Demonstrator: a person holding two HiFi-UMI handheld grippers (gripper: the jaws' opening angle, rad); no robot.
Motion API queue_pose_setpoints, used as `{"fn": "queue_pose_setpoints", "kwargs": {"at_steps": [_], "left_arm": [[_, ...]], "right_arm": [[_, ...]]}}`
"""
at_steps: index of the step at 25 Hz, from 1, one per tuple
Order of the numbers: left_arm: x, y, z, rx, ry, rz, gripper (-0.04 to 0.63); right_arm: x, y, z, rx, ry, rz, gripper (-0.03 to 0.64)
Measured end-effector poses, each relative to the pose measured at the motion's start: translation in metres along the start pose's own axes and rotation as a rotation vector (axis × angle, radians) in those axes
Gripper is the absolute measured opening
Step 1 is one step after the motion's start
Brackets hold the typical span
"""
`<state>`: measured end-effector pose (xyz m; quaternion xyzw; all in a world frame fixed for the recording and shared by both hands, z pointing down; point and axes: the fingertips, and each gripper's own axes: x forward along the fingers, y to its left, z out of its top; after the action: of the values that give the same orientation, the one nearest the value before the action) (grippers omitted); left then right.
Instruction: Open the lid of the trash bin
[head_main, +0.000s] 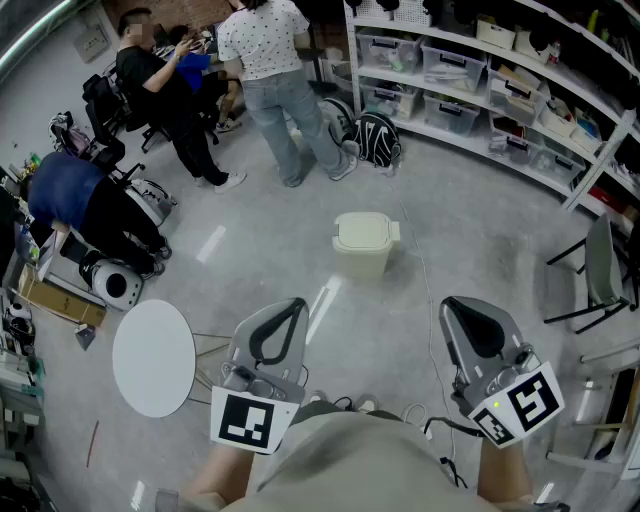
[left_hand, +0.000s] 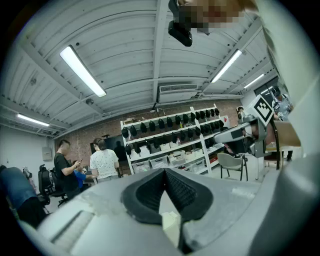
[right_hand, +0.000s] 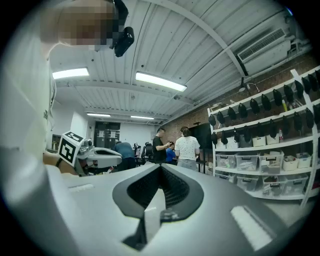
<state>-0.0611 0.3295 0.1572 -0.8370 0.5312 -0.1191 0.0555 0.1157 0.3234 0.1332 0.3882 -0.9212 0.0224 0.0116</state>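
A small cream trash bin stands on the grey floor ahead of me, lid down. It shows only in the head view. My left gripper is held low near my body, well short of the bin and to its left. My right gripper is at the same height, short of the bin and to its right. Both point forward and upward. In the left gripper view the left gripper has its jaws together with nothing between them. The right gripper looks the same in its own view.
A round white table stands at my left. A grey folding chair is at the right, with shelving holding bins behind it. Several people stand or sit at the back left. A black bag lies beyond the bin.
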Motion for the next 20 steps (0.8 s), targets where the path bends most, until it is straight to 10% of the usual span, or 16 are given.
{"fn": "queue_pose_setpoints", "kwargs": {"at_steps": [20], "left_arm": [[-0.006,-0.006,0.003,0.0,-0.011,-0.004,0.002]], "right_arm": [[-0.008,-0.001,-0.01,0.026,0.001,-0.019,0.003]]}}
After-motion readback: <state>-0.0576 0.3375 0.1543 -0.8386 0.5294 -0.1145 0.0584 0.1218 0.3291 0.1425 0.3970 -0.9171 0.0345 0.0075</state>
